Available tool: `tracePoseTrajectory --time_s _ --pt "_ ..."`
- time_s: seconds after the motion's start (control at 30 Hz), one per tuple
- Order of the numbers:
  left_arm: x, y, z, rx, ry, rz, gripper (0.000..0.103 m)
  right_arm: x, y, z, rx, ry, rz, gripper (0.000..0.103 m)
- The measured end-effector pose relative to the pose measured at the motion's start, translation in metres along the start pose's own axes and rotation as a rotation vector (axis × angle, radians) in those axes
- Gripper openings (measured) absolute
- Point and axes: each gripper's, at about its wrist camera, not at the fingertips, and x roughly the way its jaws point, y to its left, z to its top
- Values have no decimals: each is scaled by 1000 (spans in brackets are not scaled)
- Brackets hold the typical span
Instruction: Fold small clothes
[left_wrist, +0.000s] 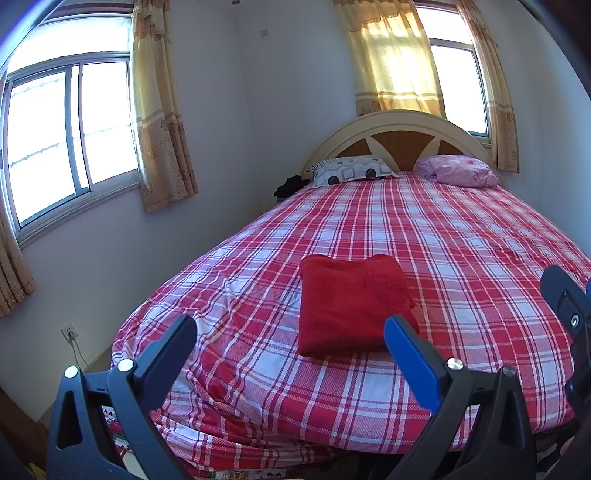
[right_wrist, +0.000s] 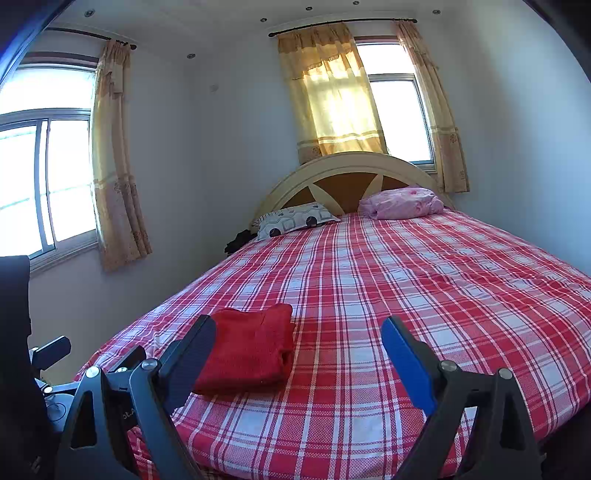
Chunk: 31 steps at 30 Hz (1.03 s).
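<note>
A red garment (left_wrist: 351, 302) lies folded into a neat rectangle on the red and white checked bed sheet (left_wrist: 461, 251), near the foot of the bed. My left gripper (left_wrist: 291, 332) is open and empty, held back from the foot of the bed, with the garment just beyond its fingertips. In the right wrist view the red garment (right_wrist: 251, 347) lies left of centre, partly behind my left finger. My right gripper (right_wrist: 299, 332) is open and empty above the sheet (right_wrist: 424, 277). Part of the right gripper shows at the right edge of the left wrist view (left_wrist: 569, 302).
A patterned pillow (left_wrist: 351, 170) and a pink bundle (left_wrist: 458, 170) lie at the curved headboard (left_wrist: 399, 125). A dark item (left_wrist: 290, 186) sits beside the pillow. Windows with yellow curtains (left_wrist: 159, 110) are on the left and back walls. A wall socket (left_wrist: 69, 330) is low left.
</note>
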Motion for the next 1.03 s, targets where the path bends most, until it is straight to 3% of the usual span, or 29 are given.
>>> tracePoseTrajectory --time_s 1.03 --pt "5 2 -1 -20 18 -37 103 2 -5 -5 3 10 -1 92"
